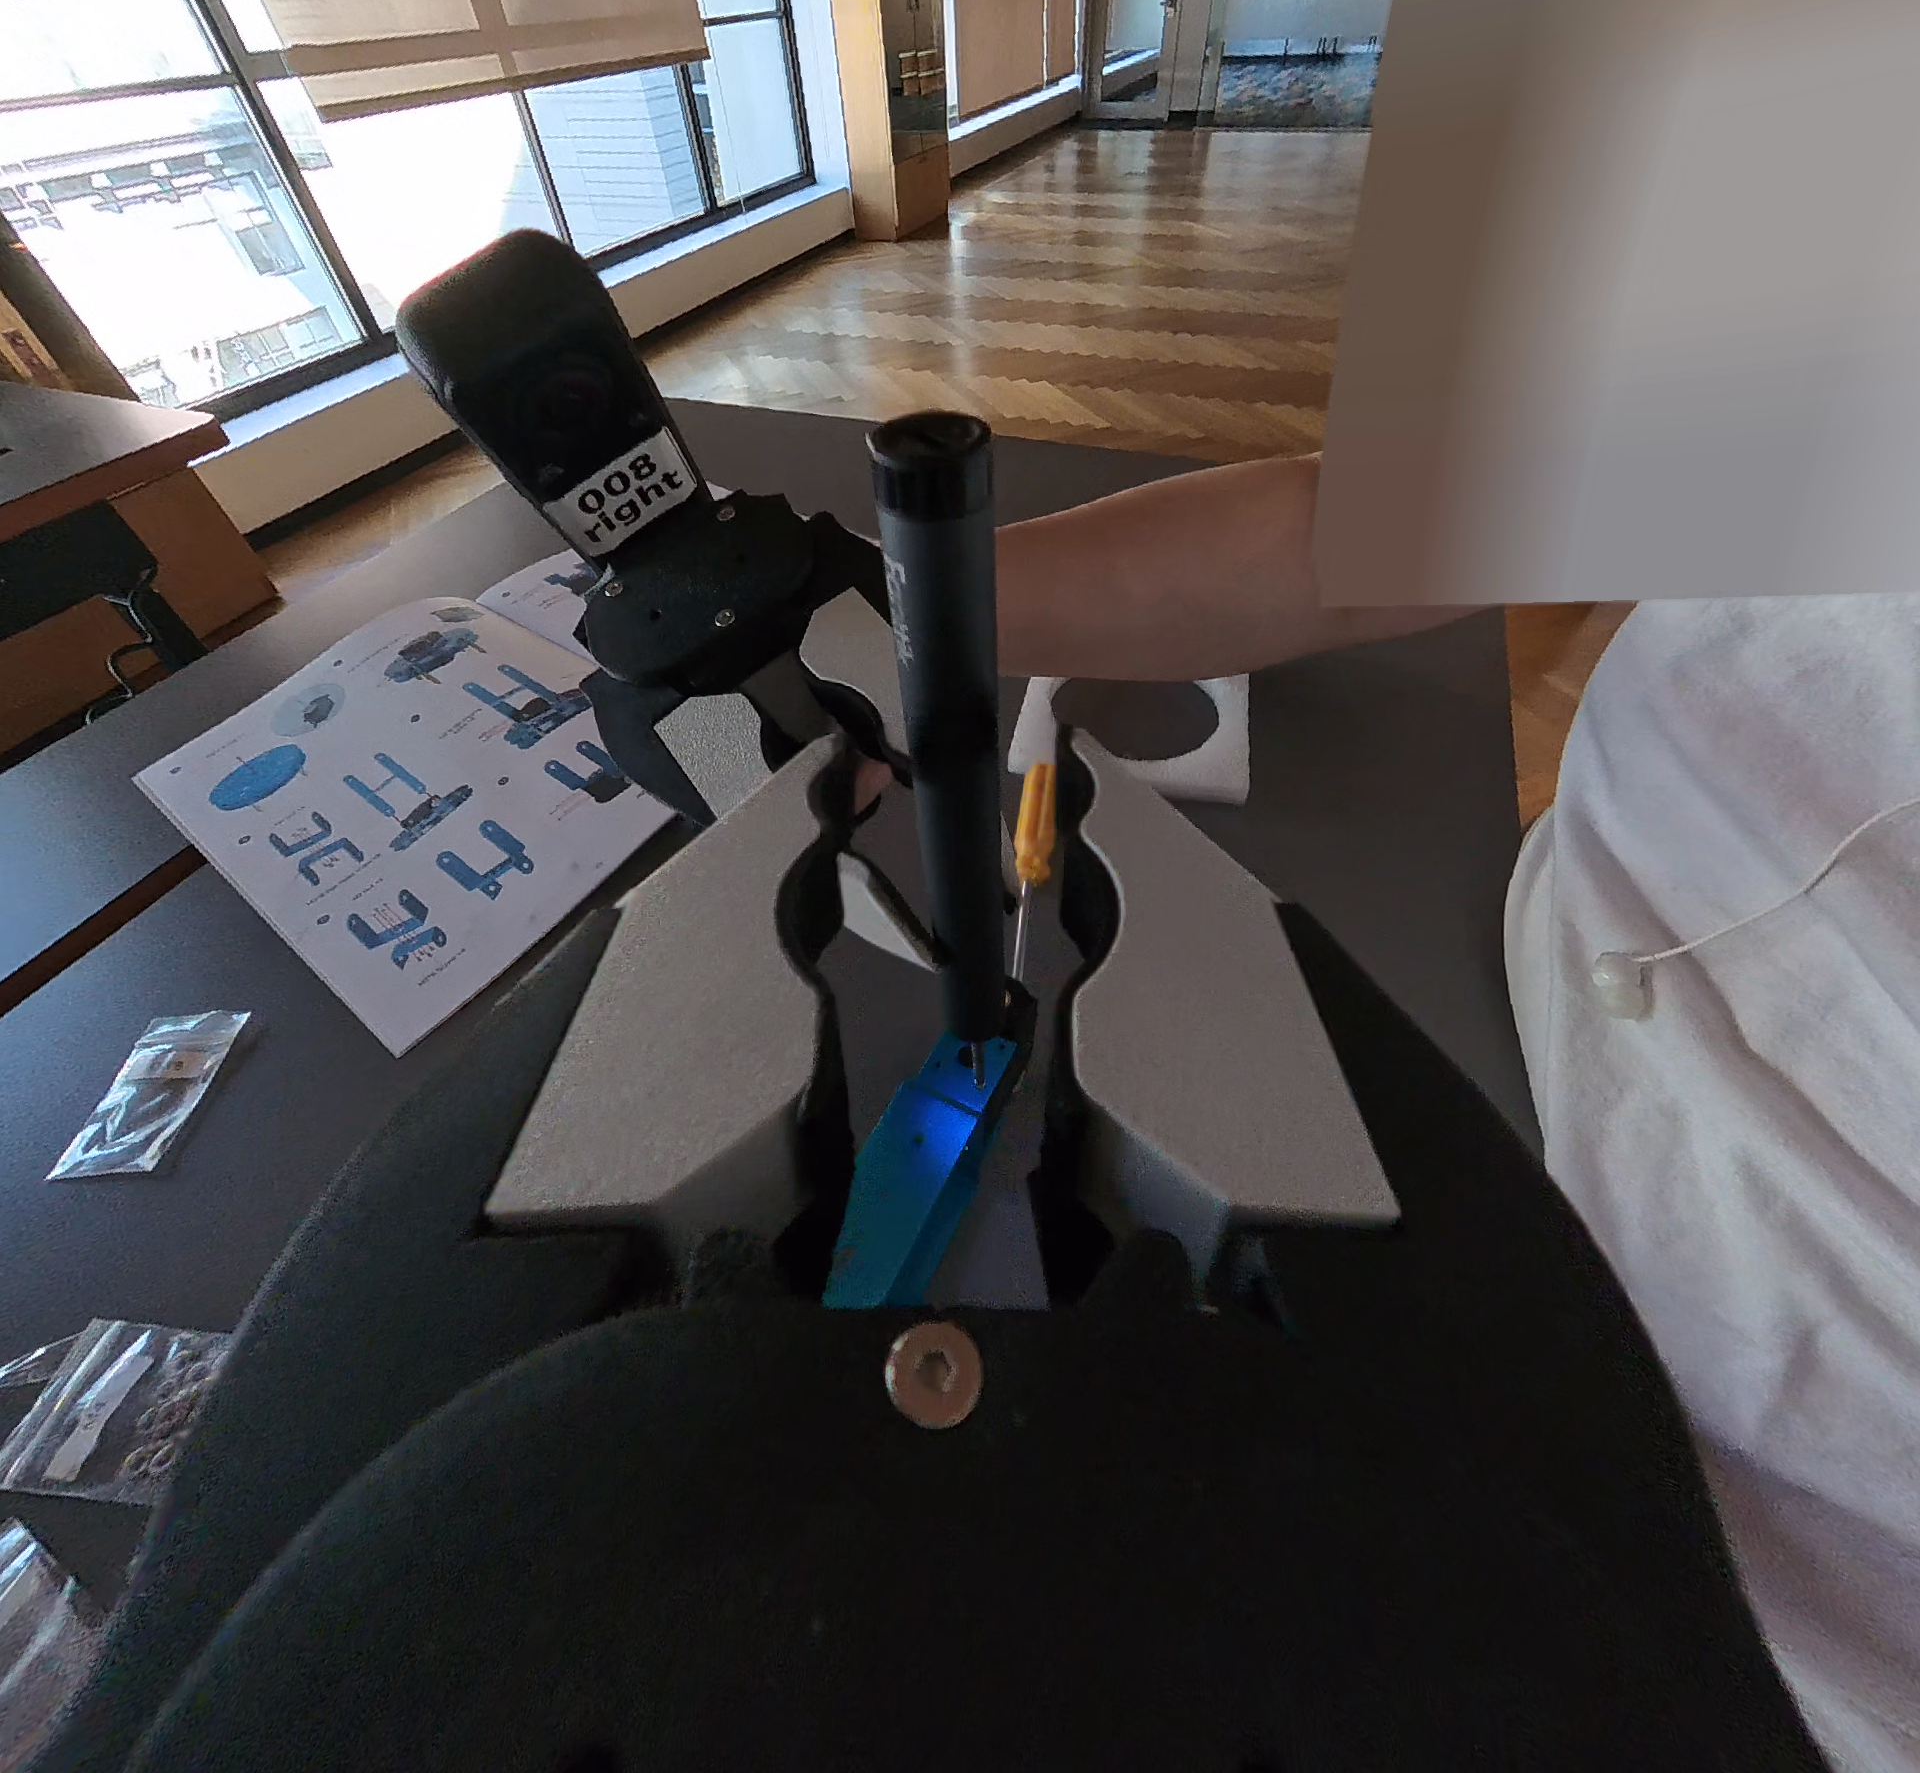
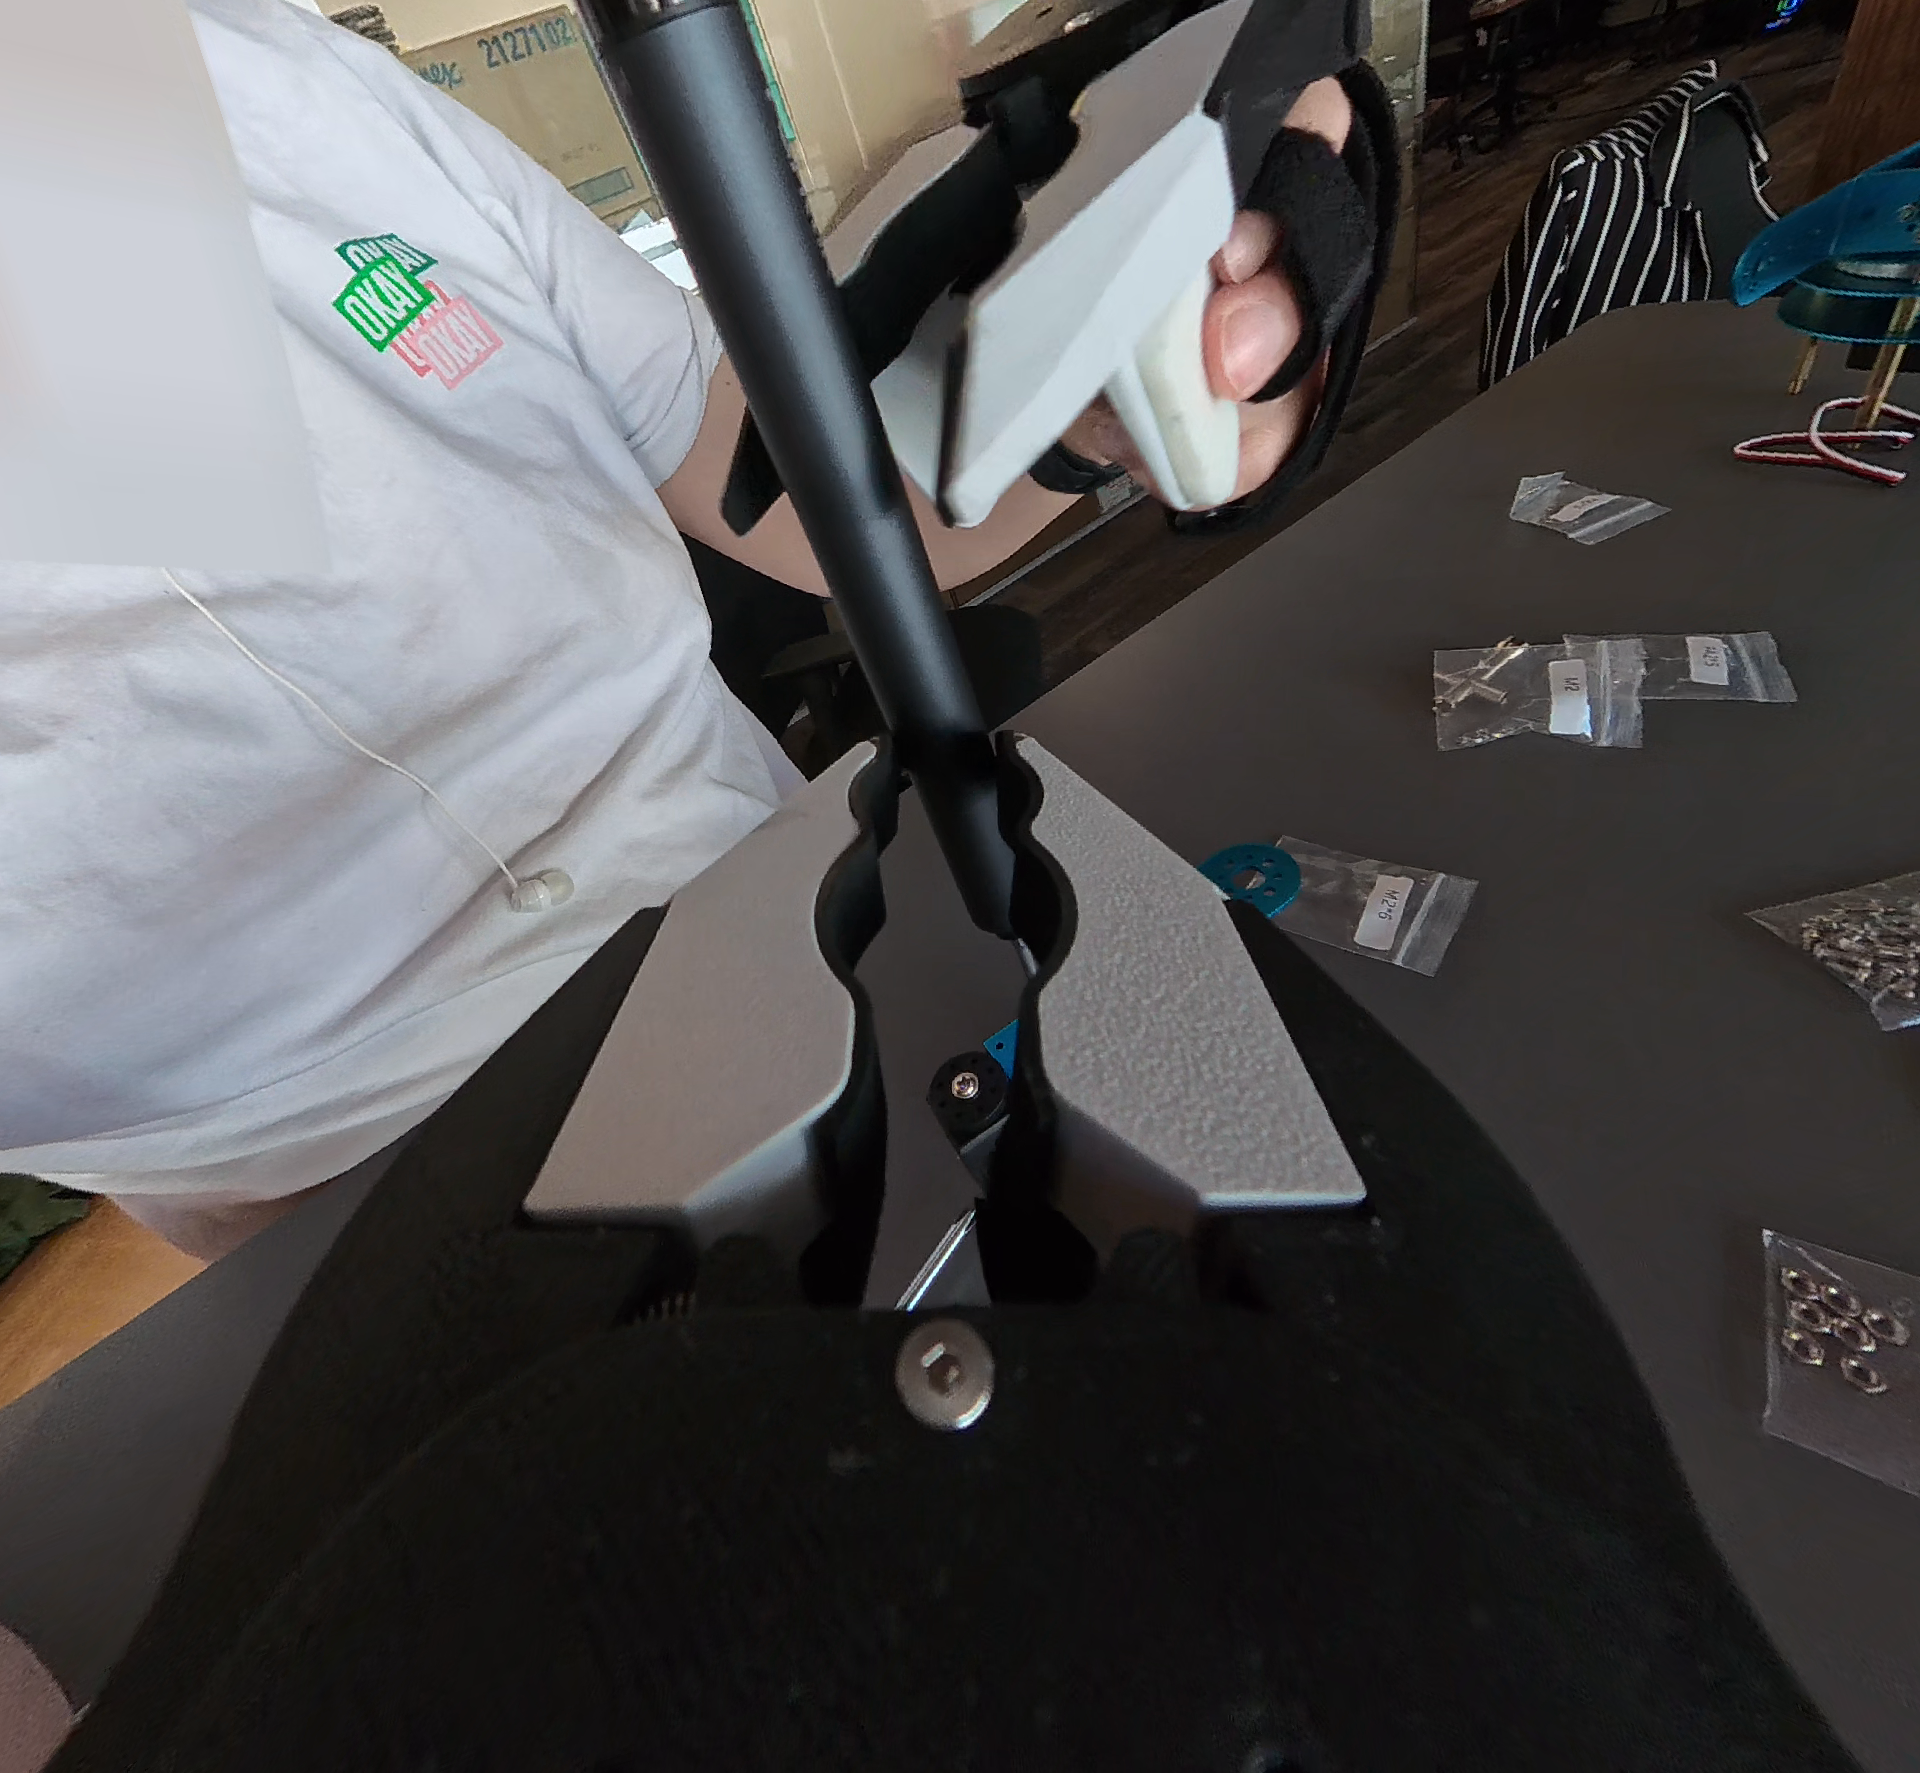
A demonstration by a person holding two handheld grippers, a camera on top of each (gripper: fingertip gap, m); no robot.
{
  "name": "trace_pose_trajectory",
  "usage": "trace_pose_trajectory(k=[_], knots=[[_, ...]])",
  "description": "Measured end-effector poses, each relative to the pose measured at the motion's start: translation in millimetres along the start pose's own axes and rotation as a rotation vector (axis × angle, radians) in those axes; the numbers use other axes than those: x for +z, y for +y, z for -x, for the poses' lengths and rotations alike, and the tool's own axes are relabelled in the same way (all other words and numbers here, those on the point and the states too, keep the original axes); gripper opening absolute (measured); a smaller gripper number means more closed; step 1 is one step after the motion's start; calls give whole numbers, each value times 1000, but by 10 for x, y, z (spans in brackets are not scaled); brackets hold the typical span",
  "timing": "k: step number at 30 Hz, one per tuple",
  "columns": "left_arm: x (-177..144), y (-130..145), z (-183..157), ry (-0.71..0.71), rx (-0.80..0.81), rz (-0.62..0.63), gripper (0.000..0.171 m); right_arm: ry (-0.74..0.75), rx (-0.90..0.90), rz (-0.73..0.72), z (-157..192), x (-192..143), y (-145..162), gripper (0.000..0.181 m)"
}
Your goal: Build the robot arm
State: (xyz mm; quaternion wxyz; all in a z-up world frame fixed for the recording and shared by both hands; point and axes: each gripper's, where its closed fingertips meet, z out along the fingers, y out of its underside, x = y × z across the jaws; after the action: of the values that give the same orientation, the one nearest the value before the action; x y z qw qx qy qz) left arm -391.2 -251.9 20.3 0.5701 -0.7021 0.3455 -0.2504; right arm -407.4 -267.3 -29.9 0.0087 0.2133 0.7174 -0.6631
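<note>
The right gripper [image 2: 951, 788] is clamped on a black electric screwdriver [image 2: 790, 373], its grey fingers [image 2: 1164, 996] pinching the lower barrel near their tips while the handle rises up and away, tilted toward the person's white shirt [image 2: 364, 580]. The driver's thin bit runs down between the fingers toward a small black round part with a screw [image 2: 964, 1089] in its middle, beside a sliver of blue metal. In the left wrist view the left gripper [image 1: 940, 1048] is closed on a blue metal bracket [image 1: 925, 1162], which sits lengthwise between its grey fingers [image 1: 686, 1017]; the screwdriver [image 1: 940, 684] stands nearly upright with its tip touching the bracket's far end. Just behind it a small yellow-handled screwdriver [image 1: 1034, 819] lies on the dark table [image 1: 1382, 788], near a white foam piece [image 1: 1195, 747]. The right gripper [image 1: 831, 747] shows there too, reaching in from the left, beside an open instruction booklet [image 1: 395, 788] with blue diagrams. Outward from the right gripper, clear bags of small hardware [image 2: 1538, 695] are scattered over the table [image 2: 1351, 1152], with a blue toothed disc [image 2: 1247, 876] just beside the fingers and a bag of nuts [image 2: 1839, 1339] near the right edge. More bags [image 1: 145, 1095] lie at the left in the left wrist view.
</note>
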Motion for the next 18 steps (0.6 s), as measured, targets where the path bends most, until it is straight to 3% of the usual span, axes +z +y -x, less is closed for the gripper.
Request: trace_pose_trajectory(k=[2,7,11,14,18], knots=[[-70,124,-58,29,14,44,45,5,-1,1,-2,-4,0,18],[-206,983,53,9,6,367,50,4,1,0,1,-21,4,18],[-115,1314,139,14,12,470,60,-2,0,1,1,-12,2,18],[-73,1361,185,30,12,463,48,-4,-2,4,7,-3,4,18],[-60,1319,201,59,-2,412,17,-10,-10,12,25,13,10,18]])
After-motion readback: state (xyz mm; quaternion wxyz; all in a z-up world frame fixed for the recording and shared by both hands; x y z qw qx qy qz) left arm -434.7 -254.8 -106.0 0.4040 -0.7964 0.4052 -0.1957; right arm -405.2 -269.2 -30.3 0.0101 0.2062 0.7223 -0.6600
